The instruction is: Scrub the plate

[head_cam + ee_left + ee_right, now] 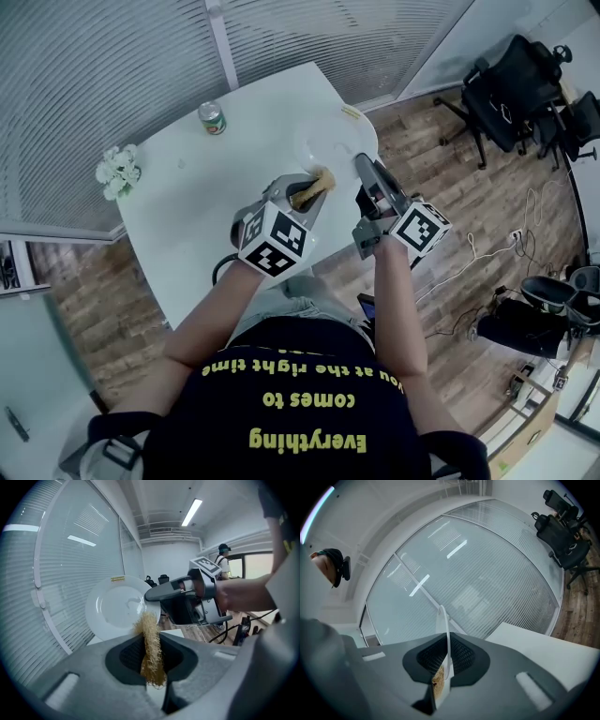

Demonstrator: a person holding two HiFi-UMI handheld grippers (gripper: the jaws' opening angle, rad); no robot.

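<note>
A white plate [325, 150] is held upright above the white table [197, 216], and my right gripper [362, 169] is shut on its rim. The right gripper view shows that plate [442, 620] edge-on between the jaws of the right gripper [446, 644]. My left gripper [313, 190] is shut on a tan fibrous scrubber [322, 177]. In the left gripper view the scrubber [151, 644] sticks out of the left gripper [151, 641], and its tip touches the lower right of the plate's face [115, 606]. The right gripper [161, 592] holds the plate's right edge.
A drink can [213, 117] and a small bunch of white flowers [117, 172] stand on the table's far left. A pale yellow item [352, 112] lies at its far edge. Black office chairs [520, 84] stand on the wooden floor to the right. Glass walls with blinds lie behind.
</note>
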